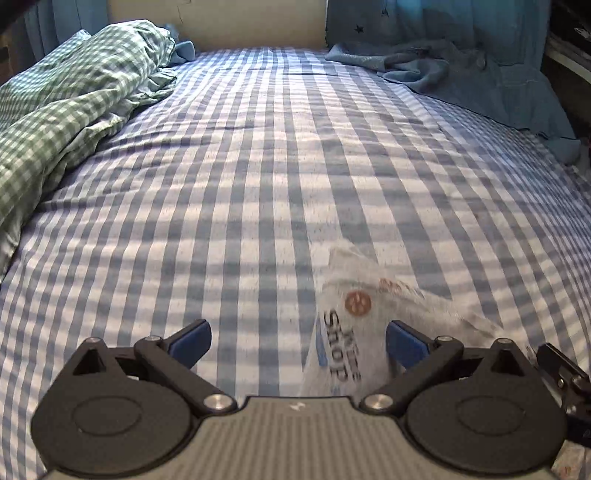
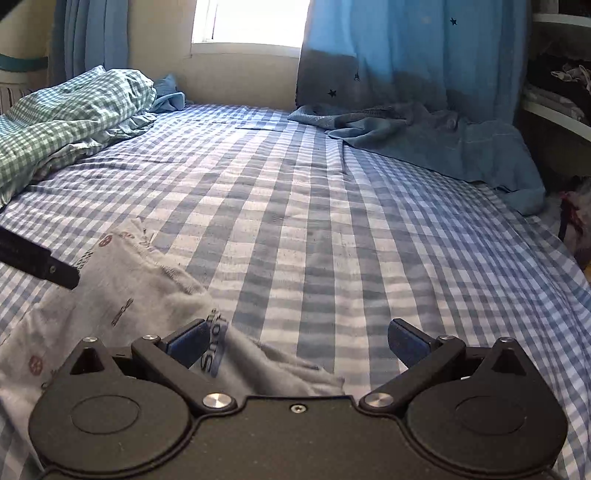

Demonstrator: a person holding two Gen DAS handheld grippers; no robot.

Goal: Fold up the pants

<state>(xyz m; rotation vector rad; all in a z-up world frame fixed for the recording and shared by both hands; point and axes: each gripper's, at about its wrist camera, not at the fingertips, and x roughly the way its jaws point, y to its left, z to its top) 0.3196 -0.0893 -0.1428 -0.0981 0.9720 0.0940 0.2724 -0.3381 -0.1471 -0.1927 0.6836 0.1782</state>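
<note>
Light grey pants [image 2: 122,291] with small red prints and dark lettering lie crumpled on the blue checked bed sheet [image 2: 314,206] near the front edge. In the left wrist view the pants [image 1: 354,314] lie partly between the fingers, toward the right one. My left gripper [image 1: 298,341] is open, just above the sheet. My right gripper [image 2: 298,341] is open, with the pants under its left finger [image 2: 188,343]. The left gripper's side shows as a black bar [image 2: 37,260] at the left of the right wrist view. The right gripper's edge [image 1: 565,373] shows at the right of the left wrist view.
A green checked duvet [image 1: 70,122] is bunched at the far left. A blue garment [image 2: 443,140] lies at the far right by a blue curtain [image 2: 406,55]. Shelves [image 2: 557,103] stand to the right. A window [image 2: 255,22] is beyond the bed.
</note>
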